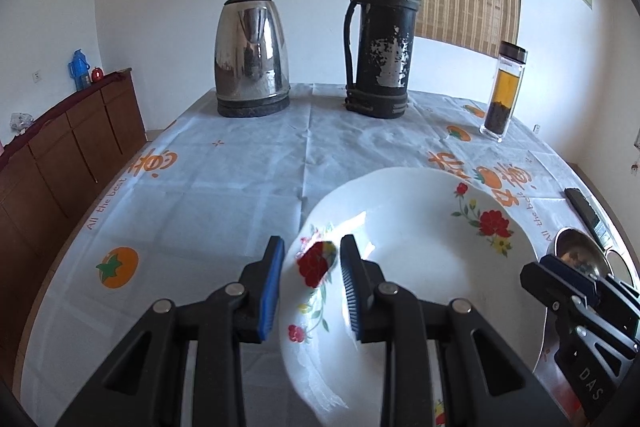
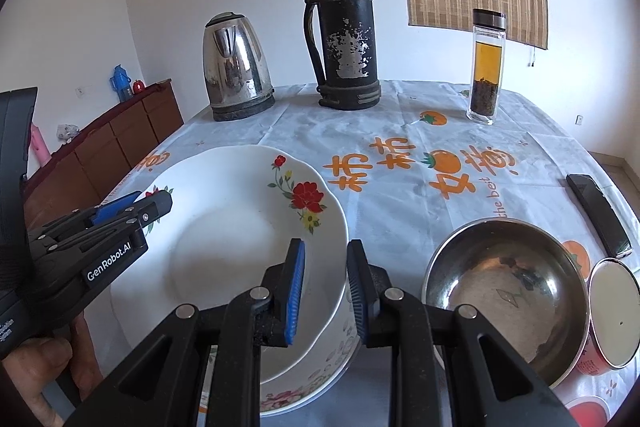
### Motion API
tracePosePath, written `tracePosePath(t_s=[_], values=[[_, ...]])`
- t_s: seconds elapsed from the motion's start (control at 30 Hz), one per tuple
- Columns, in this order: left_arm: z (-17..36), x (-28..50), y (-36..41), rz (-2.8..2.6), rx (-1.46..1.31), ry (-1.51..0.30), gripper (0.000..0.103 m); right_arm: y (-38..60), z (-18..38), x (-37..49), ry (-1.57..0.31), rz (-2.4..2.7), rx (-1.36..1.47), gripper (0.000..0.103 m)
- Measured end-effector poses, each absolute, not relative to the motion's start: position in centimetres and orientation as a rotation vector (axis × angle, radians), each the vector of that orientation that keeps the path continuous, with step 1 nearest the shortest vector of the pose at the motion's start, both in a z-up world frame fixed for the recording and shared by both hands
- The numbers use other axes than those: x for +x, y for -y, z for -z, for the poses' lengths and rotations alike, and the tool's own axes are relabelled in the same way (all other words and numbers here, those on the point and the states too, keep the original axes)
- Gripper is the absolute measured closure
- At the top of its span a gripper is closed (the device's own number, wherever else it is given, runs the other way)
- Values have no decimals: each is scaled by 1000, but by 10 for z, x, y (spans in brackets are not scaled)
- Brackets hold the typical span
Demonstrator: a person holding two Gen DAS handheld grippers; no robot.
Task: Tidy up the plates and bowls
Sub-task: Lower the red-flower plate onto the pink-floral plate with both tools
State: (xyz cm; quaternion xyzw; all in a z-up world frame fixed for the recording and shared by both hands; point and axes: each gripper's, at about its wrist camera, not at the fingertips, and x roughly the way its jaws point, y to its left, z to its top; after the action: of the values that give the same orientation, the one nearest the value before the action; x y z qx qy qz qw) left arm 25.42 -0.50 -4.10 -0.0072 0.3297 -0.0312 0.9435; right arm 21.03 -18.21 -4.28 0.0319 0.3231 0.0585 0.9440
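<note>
The left gripper (image 1: pixel 312 283) has its blue-padded fingers (image 1: pixel 269 291) spread to either side of the white plate's (image 1: pixel 420 267) near left rim; whether the pads press the rim cannot be told. The right gripper (image 2: pixel 326 291) likewise straddles the plate's right rim with a gap between its fingers (image 2: pixel 294 291), and contact there is unclear too. Seen from the right wrist, the left gripper's body reads "GenRobot.AI"; from the left wrist, the right one shows "DAS".

The plate is deep and scallop-edged, white with red roses and small yellow blooms on the rim. It rests on top of a flowered dish (image 2: pixel 320 375) below it, near the front of the worktop (image 2: pixel 400 131). Just right of it sits a steel bowl (image 2: pixel 508 291), then a red tin (image 2: pixel 612 315) with a silver lid.

The tablecloth bears orange persimmons, orange Chinese characters and "All the best". Farther back stand a steel kettle (image 2: pixel 236 67), a worn black thermos (image 2: pixel 344 31) and a tea bottle (image 2: pixel 486 67); a black remote (image 2: pixel 600 215) lies at right.
</note>
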Motion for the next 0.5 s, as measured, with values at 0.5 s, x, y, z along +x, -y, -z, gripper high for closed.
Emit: tracePosePath(t_s=[0.5], values=[[47,253,11,73,2,-694,77,185,41,210,-659,-99,56,79]])
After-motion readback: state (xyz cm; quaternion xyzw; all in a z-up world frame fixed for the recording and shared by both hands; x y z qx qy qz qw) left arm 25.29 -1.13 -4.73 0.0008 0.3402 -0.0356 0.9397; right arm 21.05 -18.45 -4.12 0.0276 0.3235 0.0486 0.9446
